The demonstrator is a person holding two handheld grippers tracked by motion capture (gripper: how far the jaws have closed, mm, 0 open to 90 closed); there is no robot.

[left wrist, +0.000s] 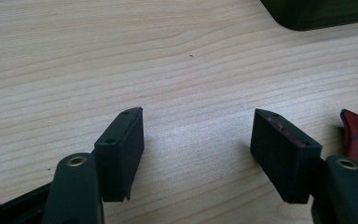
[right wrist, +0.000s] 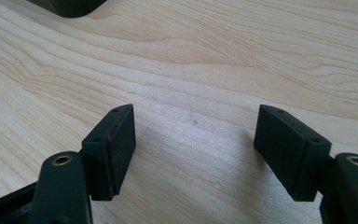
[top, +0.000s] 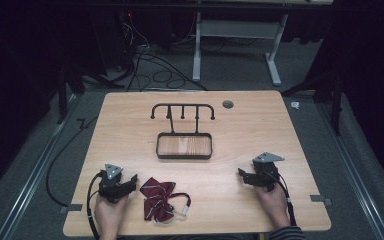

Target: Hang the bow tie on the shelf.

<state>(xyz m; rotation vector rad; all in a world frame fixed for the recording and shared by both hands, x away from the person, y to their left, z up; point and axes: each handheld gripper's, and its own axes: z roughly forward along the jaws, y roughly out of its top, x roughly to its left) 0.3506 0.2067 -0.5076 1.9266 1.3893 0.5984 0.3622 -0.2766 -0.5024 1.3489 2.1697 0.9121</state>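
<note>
Nothing is done yet: my left gripper [top: 130, 181] and right gripper [top: 243, 174] rest with jaws spread and empty, the maroon bow tie [top: 157, 199] lies beside my left, unhung from the black rack [top: 182, 111].

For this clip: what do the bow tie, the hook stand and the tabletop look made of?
Bow tie: woven fabric, dark red with faint stripes, soft folds and a slight sheen. Hook stand: probably metal rod and rim, matte black, with a wood-look base. Tabletop: light wood or laminate, visible grain, smooth matte.
</note>
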